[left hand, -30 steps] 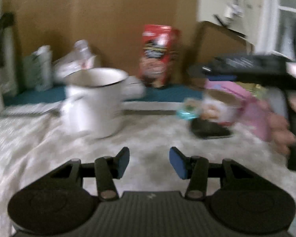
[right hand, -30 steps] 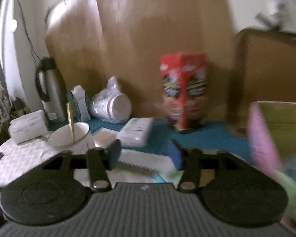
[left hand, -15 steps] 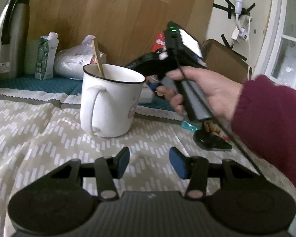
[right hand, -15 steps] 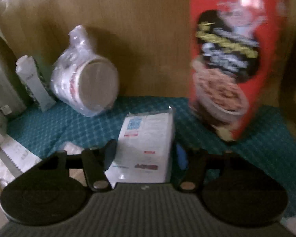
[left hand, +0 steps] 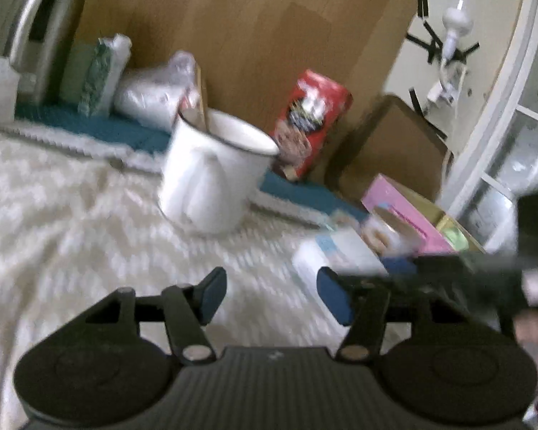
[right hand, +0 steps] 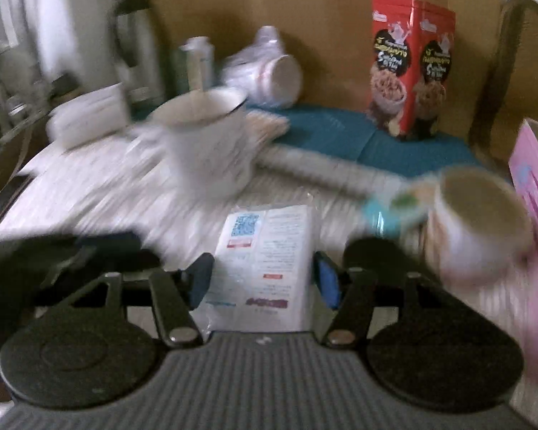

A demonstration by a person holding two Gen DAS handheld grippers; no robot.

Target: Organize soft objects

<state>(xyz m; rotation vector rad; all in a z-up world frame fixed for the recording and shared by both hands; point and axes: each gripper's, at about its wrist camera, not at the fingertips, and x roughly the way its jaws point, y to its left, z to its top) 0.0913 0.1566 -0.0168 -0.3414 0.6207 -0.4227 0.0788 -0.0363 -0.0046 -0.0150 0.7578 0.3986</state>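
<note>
A: Where is the white packet [right hand: 265,268] relative to the right gripper [right hand: 263,281]?

B: It lies between the two fingers, its printed face up, reaching out past the fingertips. The blue pads stand at its two long edges. The right gripper's jaws are opening, and blur hides whether the pads still touch the wrapper, so a grip cannot be told.

A: And the left gripper [left hand: 270,295]?

B: Its jaws are opening too, with nothing between them, only the patterned cloth [left hand: 53,215] below. The packet [left hand: 335,258] shows in that view just beyond and to the right of the right-hand fingertip, beside the dark blur of the other tool.

A: What lies ahead of the jaws?

B: In the left view, a white mug [left hand: 211,175] stands well ahead of the gap, slightly left, and a red box [left hand: 310,123] behind it. In the right view the mug [right hand: 208,143] is ahead and left of the packet, a paper cup [right hand: 478,222] ahead and right, and the red box [right hand: 410,68] far back.
</note>
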